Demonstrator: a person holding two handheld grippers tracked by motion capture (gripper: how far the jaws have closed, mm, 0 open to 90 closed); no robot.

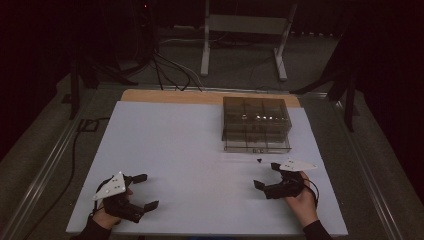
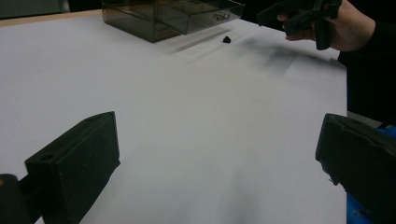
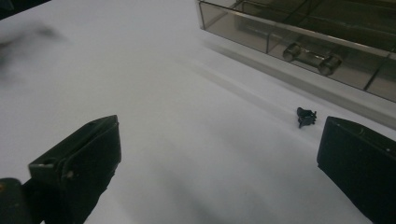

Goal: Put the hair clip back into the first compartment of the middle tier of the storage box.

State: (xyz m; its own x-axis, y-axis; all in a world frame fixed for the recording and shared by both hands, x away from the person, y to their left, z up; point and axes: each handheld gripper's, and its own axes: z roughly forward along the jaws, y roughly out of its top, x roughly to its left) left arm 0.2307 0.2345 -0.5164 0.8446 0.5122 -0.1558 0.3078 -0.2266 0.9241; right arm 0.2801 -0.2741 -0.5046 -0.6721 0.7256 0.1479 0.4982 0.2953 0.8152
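Black hand-held gripper [image 1: 265, 176], dark sleeve [image 1: 316, 231]

The compartment box [image 1: 256, 124] sits far right on the table [image 1: 175, 145]; the small clip [image 1: 259, 160] lies just before it, near my right claw [image 1: 266, 176].

White bench [image 1: 200, 150] lay under and ahead of jaws, bare wooden strip [image 1: 170, 96] at far edge. Beyond it, grey floor [image 1: 240, 60] carried black cables [image 1: 170, 70] and white metal frame legs [image 1: 280, 55], well apart from jaws.

Overhead camera; both tool cameras share the organiser [image 1: 256, 124].
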